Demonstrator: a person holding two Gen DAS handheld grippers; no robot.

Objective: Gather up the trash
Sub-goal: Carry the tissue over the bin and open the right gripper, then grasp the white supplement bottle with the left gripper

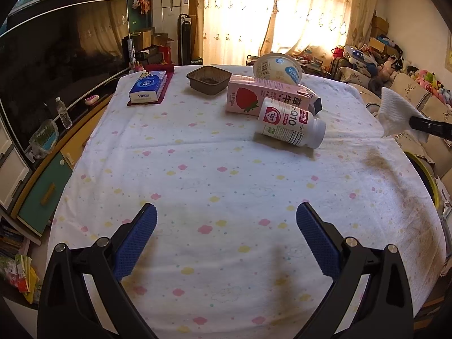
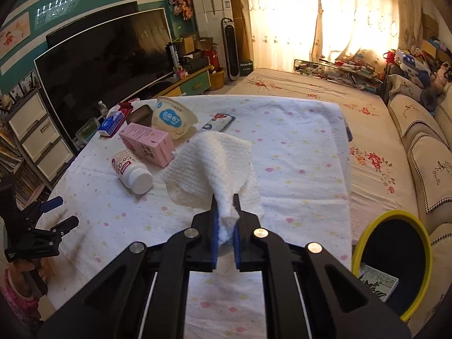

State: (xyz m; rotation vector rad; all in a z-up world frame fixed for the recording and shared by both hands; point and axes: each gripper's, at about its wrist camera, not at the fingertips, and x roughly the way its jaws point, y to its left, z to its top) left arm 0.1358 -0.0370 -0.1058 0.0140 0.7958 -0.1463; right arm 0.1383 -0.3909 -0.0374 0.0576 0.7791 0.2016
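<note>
While a crumpled white paper towel (image 2: 209,166) is clamped between the closed blue pads of the right gripper (image 2: 225,212), it is held up in the air above the table (image 2: 296,147), which is covered with a white cloth printed with small pink and yellow flowers. The jaws of the left gripper (image 1: 226,220) are spread wide with nothing between them, low over a bare part of the cloth.

Some writing can be read. "Vinda" is printed on the blue tissue pack (image 1: 148,87) at the far left corner. "Q10" is seen on the white supplement bottle (image 1: 291,125), which lies on its side just in front of the pink strawberry milk carton (image 1: 262,97); the carton also lies flat and carries Chinese characters. A barcode is visible on the tipped white pudding cup (image 1: 278,67) behind the carton, and Chinese characters stand on its blue label, but they are too small to be read with certainty.

A brown plastic tray (image 1: 209,79) is clearly shown only in the left wrist view. Only in the right wrist view are seen a yellow-rimmed bin (image 2: 395,262) beside the table with a printed box inside, and a flat blue wrapper (image 2: 217,121) behind the cup.
</note>
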